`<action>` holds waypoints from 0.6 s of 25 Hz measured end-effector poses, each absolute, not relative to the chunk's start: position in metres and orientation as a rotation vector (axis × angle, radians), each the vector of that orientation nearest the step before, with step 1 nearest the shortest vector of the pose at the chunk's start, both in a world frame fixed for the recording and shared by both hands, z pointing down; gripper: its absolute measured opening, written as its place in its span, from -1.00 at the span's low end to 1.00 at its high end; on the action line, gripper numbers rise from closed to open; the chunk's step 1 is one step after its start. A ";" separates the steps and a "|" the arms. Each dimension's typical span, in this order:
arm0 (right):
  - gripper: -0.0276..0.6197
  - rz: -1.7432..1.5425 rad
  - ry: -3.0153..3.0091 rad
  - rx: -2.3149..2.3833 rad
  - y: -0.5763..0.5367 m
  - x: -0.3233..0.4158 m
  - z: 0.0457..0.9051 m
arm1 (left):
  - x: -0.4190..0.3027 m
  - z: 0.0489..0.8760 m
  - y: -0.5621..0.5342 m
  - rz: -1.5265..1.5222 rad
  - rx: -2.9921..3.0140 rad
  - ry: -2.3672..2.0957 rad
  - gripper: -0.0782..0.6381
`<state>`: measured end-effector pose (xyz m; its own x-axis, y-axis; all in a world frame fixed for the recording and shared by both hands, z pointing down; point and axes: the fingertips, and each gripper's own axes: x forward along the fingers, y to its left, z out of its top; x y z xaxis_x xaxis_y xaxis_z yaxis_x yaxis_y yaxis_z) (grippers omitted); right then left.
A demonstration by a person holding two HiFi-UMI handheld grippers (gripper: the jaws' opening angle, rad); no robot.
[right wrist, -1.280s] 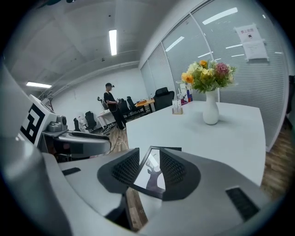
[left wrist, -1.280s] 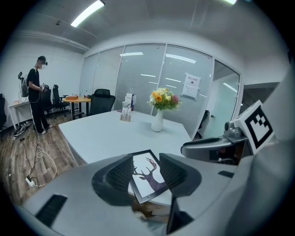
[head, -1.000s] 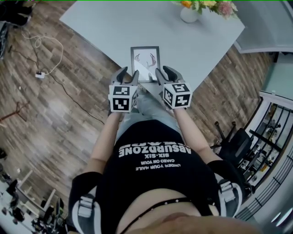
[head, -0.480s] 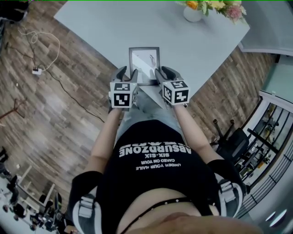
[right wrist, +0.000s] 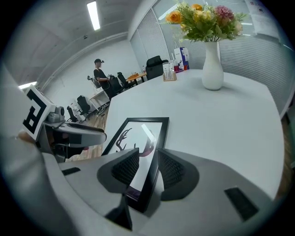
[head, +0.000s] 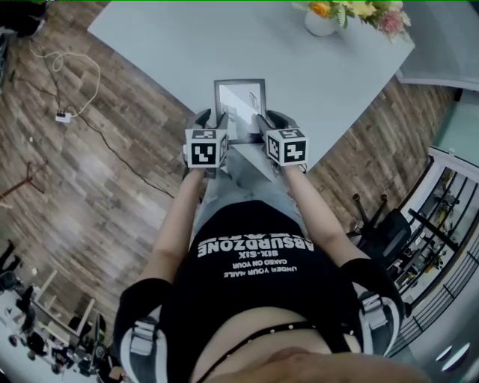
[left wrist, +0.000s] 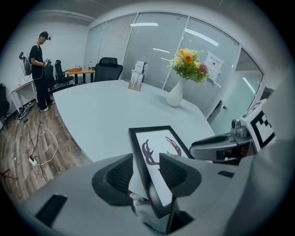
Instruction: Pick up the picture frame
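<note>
The left gripper (head: 212,120) has its jaws clamped on the left edge of the frame (head: 239,101), and the right gripper (head: 271,121) grasps its right edge. The frame is between them at the near edge of the bench (head: 165,45), well apart from the vase (head: 320,24)

Looked like an office meeting room to me: a big pale grey rounded conference table (left wrist: 87,115) sat on wood-plank flooring (head: 90,187), with glass partition walls and slatted blinds (left wrist: 152,50) behind it. There was a black swivel office chair (left wrist: 109,68) by a small wooden desk (left wrist: 79,71) in the back, a small leaflet stand (left wrist: 137,79) on the tabletop, plus a long strip ceiling light (right wrist: 93,14) overhead.
</note>
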<state>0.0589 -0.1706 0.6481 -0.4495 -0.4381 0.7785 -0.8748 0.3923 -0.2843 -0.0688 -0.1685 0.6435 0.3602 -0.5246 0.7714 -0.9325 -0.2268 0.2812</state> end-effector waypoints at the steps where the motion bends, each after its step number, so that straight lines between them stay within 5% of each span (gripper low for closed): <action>1: -0.48 0.936 -2.038 1.120 -0.171 0.059 0.651 | -0.069 0.646 -0.169 0.700 1.874 -1.266 -0.31; 15: -0.50 0.977 -1.962 1.100 -0.164 0.063 0.674 | -0.070 0.677 -0.158 0.755 1.771 -1.211 -0.31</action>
<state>0.0632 -0.1640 0.6739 -0.4155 -0.3824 0.8253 -0.8890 0.3628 -0.2795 -0.0701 -0.1576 0.6770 0.3517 -0.4296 0.8317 -0.9359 -0.1797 0.3030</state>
